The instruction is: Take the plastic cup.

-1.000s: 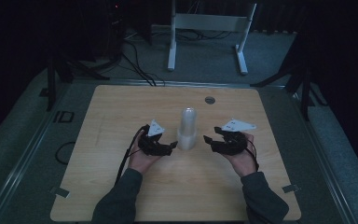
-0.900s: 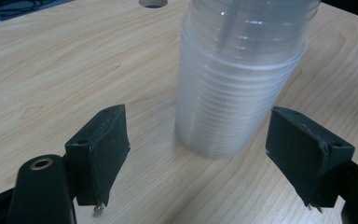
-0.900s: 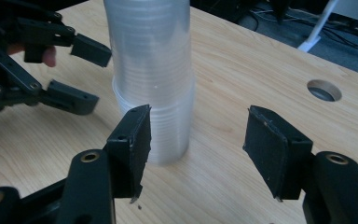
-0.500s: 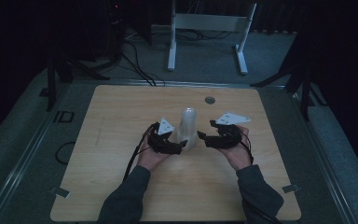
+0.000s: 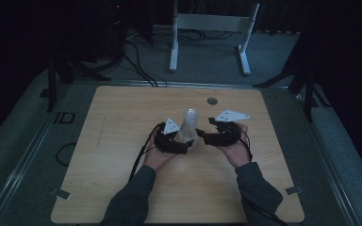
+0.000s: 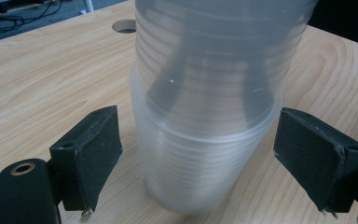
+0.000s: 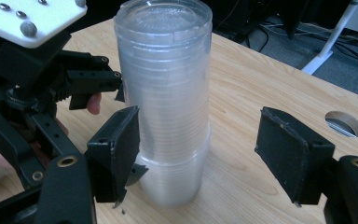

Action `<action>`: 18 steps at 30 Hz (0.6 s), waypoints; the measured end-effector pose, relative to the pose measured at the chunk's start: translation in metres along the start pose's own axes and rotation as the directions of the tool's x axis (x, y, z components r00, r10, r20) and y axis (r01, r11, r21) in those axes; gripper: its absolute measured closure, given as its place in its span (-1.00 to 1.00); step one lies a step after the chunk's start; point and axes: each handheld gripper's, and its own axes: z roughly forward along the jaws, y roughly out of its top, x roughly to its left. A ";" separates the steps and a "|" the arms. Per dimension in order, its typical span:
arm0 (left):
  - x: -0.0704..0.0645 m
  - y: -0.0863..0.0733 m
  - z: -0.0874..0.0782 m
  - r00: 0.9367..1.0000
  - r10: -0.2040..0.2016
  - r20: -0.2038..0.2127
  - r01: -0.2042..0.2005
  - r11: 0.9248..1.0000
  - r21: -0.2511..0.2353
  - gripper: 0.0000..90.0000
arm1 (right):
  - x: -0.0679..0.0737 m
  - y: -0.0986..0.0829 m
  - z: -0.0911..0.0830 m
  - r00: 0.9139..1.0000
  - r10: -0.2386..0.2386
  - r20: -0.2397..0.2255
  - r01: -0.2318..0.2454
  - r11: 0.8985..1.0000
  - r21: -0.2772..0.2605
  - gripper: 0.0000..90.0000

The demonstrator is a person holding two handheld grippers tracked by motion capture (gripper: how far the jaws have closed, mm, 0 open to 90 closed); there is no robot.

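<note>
A stack of clear plastic cups [image 5: 189,126] stands near the middle of the table [image 5: 122,122], between the two grippers. It is made of two parts: a bottom cup [image 6: 200,168] rim-up, and a nested column turned mouth-down into it, closed bases on top. The long axis is upright, perhaps tilted a little away from the person.

The left gripper [image 5: 178,144] comes in low, its jaws wide open to either side of the bottom cup, neither pad [image 6: 89,149] touching; likely placed to pin the base. The right gripper [image 5: 203,137] is open too, holding nothing; its left pad [image 7: 116,149] is at or just beside the seam where the column enters the bottom cup, the other pad well clear. That higher line suggests it is meant to take the column while the left one steadies the base, so the parts can be pulled apart
</note>
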 end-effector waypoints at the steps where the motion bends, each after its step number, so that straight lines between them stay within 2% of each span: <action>1: 0.000 0.000 0.000 1.000 0.000 0.000 0.000 1.000 0.000 -0.67 | 0.000 0.000 0.000 1.000 0.000 0.000 0.000 1.000 0.000 -0.34; 11: -0.004 0.001 0.009 1.000 -0.013 -0.009 0.013 1.000 -0.011 -0.66 | -0.004 0.012 0.000 1.000 0.009 -0.013 -0.010 1.000 -0.025 -0.34; 14: -0.005 0.001 0.010 1.000 -0.003 -0.016 0.002 1.000 -0.011 -0.66 | -0.004 0.013 0.002 1.000 0.009 -0.018 -0.009 1.000 -0.023 -0.34; 18: -0.005 0.000 0.010 1.000 -0.001 -0.022 0.001 1.000 -0.022 -0.57 | -0.003 0.015 0.004 1.000 0.004 -0.024 -0.004 1.000 -0.028 -0.31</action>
